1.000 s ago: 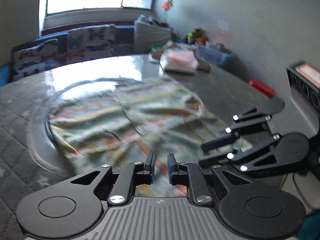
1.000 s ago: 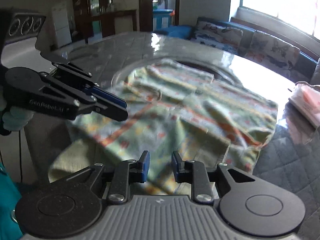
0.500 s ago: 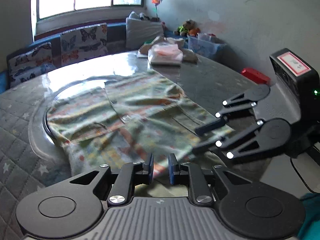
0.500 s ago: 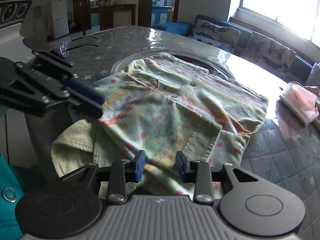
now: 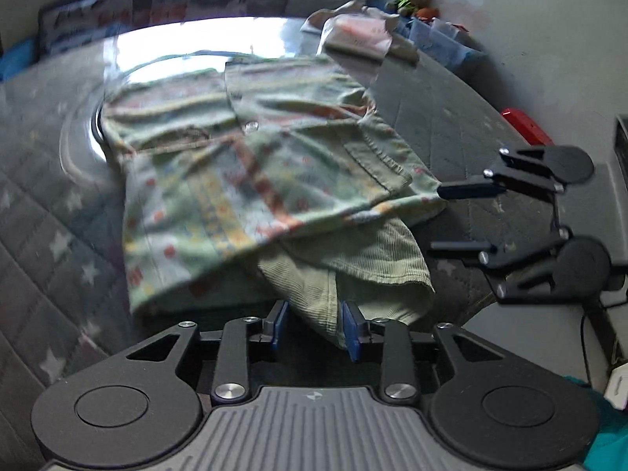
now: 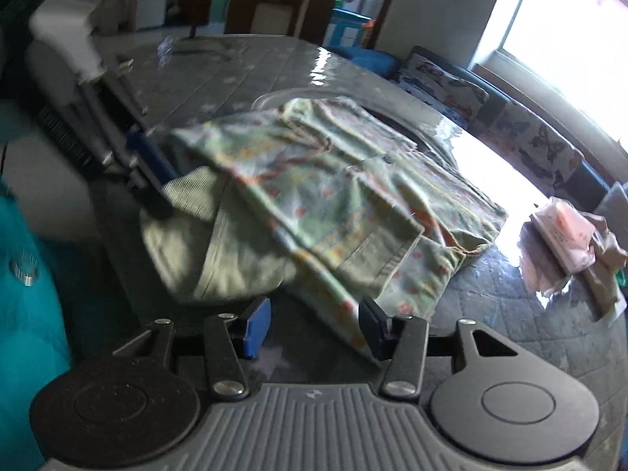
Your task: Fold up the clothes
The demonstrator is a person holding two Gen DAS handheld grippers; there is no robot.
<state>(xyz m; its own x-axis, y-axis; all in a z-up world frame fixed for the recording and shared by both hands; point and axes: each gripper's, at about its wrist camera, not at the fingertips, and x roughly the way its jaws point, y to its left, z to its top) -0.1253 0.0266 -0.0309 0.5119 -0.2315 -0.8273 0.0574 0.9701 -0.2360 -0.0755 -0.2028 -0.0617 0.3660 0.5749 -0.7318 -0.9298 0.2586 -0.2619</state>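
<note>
The fingers of the left gripper [image 5: 314,327] are opening around a corduroy fold of the patterned green shirt [image 5: 251,165], no longer pinching it. The right gripper [image 6: 314,327] fingers spread too, hem between them. The shirt lies on the quilted surface [image 5: 51,212].

Soft printed cotton shirt [image 5: 243,180], matt and creased, its underside a ribbed, corduroy-like weave. The counter [image 5: 443,117] shows quilted grey cloth under a glossy clear sheet, glaring white by the window. The left tongs [image 5: 314,327] are matt black plastic, with shiny metal rivets and smooth blue pads.
</note>
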